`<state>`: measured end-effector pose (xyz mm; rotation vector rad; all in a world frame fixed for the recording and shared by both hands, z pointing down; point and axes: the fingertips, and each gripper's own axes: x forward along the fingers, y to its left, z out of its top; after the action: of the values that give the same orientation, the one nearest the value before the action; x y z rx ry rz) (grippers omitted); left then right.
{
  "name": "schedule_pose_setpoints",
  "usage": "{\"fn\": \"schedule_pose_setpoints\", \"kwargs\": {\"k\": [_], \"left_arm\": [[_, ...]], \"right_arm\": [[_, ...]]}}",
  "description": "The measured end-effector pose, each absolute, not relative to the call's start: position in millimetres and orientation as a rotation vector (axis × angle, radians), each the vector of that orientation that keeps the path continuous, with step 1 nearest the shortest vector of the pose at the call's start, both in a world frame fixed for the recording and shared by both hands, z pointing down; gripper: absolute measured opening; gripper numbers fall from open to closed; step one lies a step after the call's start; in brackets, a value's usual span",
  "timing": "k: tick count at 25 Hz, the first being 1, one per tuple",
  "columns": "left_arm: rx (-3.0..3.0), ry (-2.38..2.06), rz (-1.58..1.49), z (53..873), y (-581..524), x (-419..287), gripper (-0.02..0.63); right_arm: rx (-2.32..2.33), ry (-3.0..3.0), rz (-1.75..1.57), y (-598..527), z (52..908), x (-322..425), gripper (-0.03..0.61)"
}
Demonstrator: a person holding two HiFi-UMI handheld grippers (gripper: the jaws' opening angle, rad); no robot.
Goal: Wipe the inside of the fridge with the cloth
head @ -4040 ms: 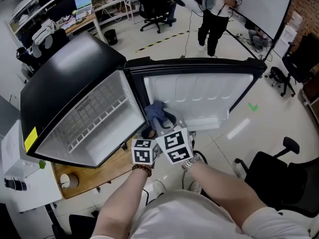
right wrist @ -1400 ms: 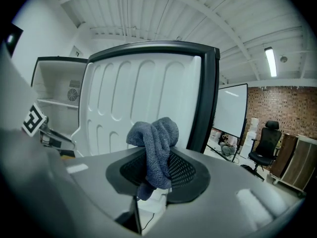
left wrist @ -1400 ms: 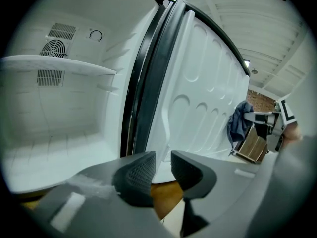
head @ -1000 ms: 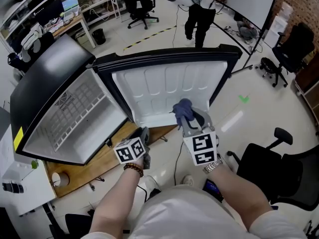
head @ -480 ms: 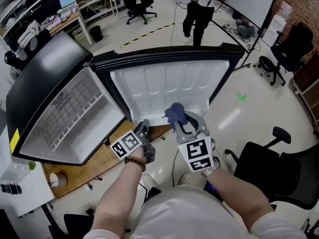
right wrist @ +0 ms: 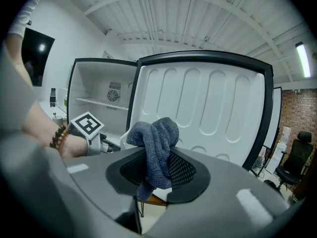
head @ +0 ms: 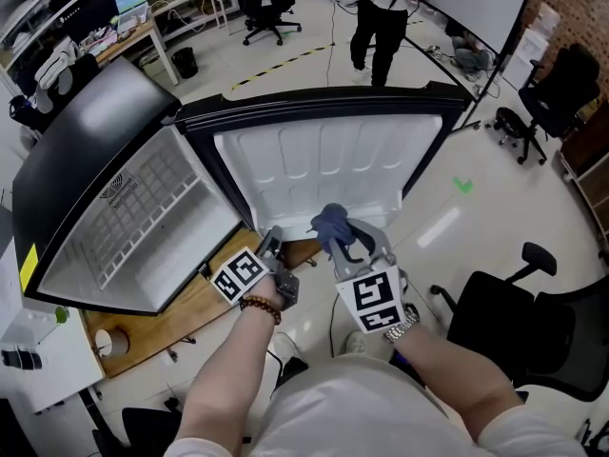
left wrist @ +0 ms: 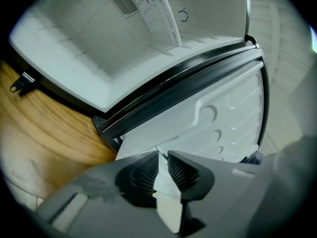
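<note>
The small black fridge (head: 143,217) stands on a wooden table (head: 181,312) with its white-lined door (head: 324,165) swung wide open. My right gripper (head: 344,241) is shut on a bunched blue-grey cloth (head: 330,222) and hangs just in front of the door's lower edge. In the right gripper view the cloth (right wrist: 156,138) bulges above the right gripper (right wrist: 157,167), with the door (right wrist: 208,113) behind it. My left gripper (head: 269,241) hovers near the hinge corner. In its own view the left gripper (left wrist: 163,155) has just been closing; a narrow gap shows and nothing is between the jaws.
A wire shelf sits inside the fridge cavity (left wrist: 99,43). An office chair (head: 533,322) stands at my right and another (head: 557,93) further back. A person (head: 376,17) stands beyond the fridge. A white machine (head: 29,341) sits at the table's left end.
The right gripper with the cloth has drifted left along the door's lower edge. The left gripper has rolled, turning its marker cube. Four seconds ago both grippers were together by the hinge.
</note>
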<state>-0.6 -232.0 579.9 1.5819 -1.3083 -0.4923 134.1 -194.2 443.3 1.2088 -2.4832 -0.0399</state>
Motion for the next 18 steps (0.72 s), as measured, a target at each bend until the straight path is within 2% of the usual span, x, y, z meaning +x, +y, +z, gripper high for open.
{"fn": "schedule_pose_setpoints", "kwargs": {"k": [5, 18], "left_arm": [[1.564, -1.276, -0.561, 579.1, -231.9, -0.2, 0.078], [1.615, -1.246, -0.552, 566.7, -200.7, 4.0, 0.065]], "right_arm": [[1.189, -2.482, -0.035, -186.2, 448.2, 132.9, 0.098], [1.149, -2.502, -0.022, -175.5, 451.3, 123.4, 0.098]]}}
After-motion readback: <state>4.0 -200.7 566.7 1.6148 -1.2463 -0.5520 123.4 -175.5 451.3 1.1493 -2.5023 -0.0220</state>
